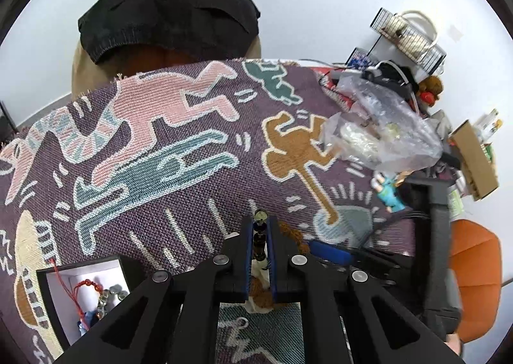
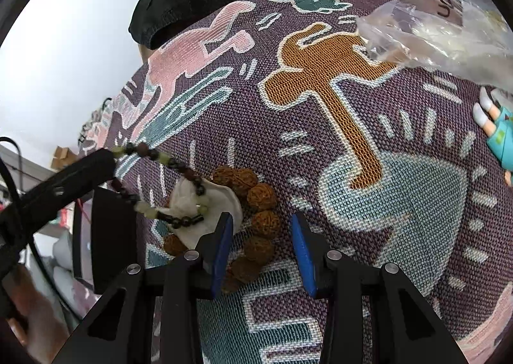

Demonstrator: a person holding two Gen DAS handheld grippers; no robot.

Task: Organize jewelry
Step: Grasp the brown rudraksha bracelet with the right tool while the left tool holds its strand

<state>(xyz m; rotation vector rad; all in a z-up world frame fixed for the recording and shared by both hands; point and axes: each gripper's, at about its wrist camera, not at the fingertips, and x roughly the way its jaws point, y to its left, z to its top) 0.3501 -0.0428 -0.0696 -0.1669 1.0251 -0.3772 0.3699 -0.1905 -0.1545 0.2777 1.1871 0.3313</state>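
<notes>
Then we lifted the dark bead string (image 2: 160, 158).
Our left gripper (image 1: 260, 223) had its jaws clamped on it; our right gripper (image 2: 261, 226) stood apart around the brown nut bracelet (image 2: 259, 219).

- Woven cloth (image 2: 368, 235) covering the table: coarse, matt weave, purple ground with coloured figures; frayed fringe at the far edge.
- Bead bracelet (image 2: 166, 168): glossy dark beads alternating with translucent pale green ones.
- Walnut-like beads (image 2: 261, 223): brown, rough, deeply wrinkled, matt.
- White piece (image 2: 221, 203) under the beads: smooth, soft-looking, matt; cloth or paper, cannot tell.
- Left gripper (image 1: 260, 229) and right gripper (image 2: 260, 232): matt black plastic bodies, blue rubbery pads, shiny metal screw heads.
- Plastic bag (image 1: 384, 126) toward the far right corner: clear, crinkled, glossy.
- Cardboard box (image 1: 474, 158) at the right edge: brown, matt.
</notes>
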